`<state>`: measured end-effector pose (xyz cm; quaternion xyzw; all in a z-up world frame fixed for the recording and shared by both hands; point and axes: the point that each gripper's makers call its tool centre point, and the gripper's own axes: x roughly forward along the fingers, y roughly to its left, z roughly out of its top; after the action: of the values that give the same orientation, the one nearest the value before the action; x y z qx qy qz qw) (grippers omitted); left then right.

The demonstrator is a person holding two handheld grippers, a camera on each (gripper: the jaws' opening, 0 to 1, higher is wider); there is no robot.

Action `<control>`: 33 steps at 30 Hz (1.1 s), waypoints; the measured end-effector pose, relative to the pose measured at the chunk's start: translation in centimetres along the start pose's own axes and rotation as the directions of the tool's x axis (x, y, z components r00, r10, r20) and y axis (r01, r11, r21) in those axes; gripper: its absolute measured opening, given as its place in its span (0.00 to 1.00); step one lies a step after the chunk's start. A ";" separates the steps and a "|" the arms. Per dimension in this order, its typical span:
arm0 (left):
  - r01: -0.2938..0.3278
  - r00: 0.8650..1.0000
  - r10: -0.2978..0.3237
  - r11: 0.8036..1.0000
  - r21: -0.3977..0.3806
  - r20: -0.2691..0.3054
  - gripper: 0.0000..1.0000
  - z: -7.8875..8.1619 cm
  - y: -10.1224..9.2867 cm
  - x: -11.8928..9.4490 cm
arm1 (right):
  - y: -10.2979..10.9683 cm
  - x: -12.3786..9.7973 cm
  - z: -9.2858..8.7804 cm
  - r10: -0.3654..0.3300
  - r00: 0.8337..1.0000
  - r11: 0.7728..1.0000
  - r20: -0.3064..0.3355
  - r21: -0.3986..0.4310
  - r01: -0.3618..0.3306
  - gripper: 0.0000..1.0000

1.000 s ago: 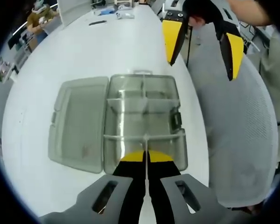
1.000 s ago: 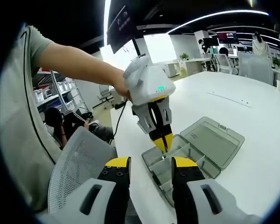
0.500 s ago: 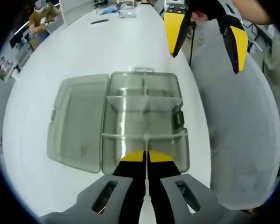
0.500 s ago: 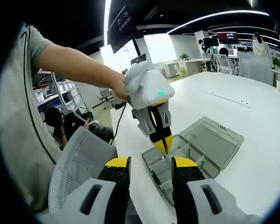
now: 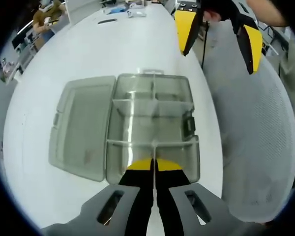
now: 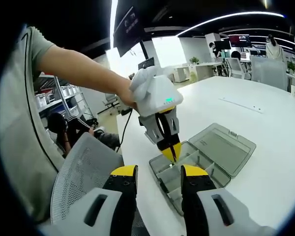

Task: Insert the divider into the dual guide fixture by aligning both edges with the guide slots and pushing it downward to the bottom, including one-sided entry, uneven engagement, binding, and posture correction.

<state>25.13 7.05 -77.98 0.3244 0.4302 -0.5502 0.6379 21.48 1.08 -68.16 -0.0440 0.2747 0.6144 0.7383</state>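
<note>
A clear grey compartment box (image 5: 152,125) lies on the white table (image 5: 88,54), its lid (image 5: 81,128) flung open to the left. My left gripper (image 5: 153,164) is shut on a thin clear divider (image 5: 153,151), seen edge-on, right over the box's near cross wall. In the right gripper view the left gripper (image 6: 169,153) points down into the box (image 6: 187,169) beside the lid (image 6: 226,146). My right gripper (image 6: 159,172) is open with nothing between its fingers. It hangs off the table's edge, above the chair, as the right gripper (image 5: 219,34) at the top of the left gripper view.
A grey mesh chair (image 5: 250,128) stands against the table's right edge, also seen as the chair (image 6: 83,179) at the lower left. A person's bare arm (image 6: 78,64) holds the left gripper. Small items (image 5: 123,10) lie at the table's far end.
The left gripper has sunk slightly toward the box with the divider still in it. The right gripper stays open and almost in place.
</note>
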 end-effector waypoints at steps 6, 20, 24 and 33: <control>-0.004 1.000 0.004 1.000 -0.003 0.001 0.00 0.0 0.0 0.0 | 0.1 -0.1 0.1 -0.001 1.000 1.000 0.001 -0.001 0.001 0.31; -0.010 1.000 0.010 1.000 -0.018 0.004 0.00 0.1 -0.1 0.0 | 0.1 -0.1 0.2 0.002 1.000 1.000 -0.002 -0.007 -0.002 0.31; -0.015 1.000 0.015 0.999 -0.038 -0.006 0.00 0.1 0.0 0.0 | 0.0 -0.3 0.2 0.001 1.000 1.000 -0.004 -0.009 -0.001 0.32; -0.034 0.999 0.034 0.999 -0.028 -0.011 0.00 0.1 0.0 0.0 | -0.1 -0.7 -0.2 -0.006 1.000 1.000 -0.006 -0.007 0.006 0.32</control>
<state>25.12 6.95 -77.93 0.3254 0.4356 -0.5316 0.6494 21.42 0.36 -68.06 -0.0491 0.2748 0.6130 0.7391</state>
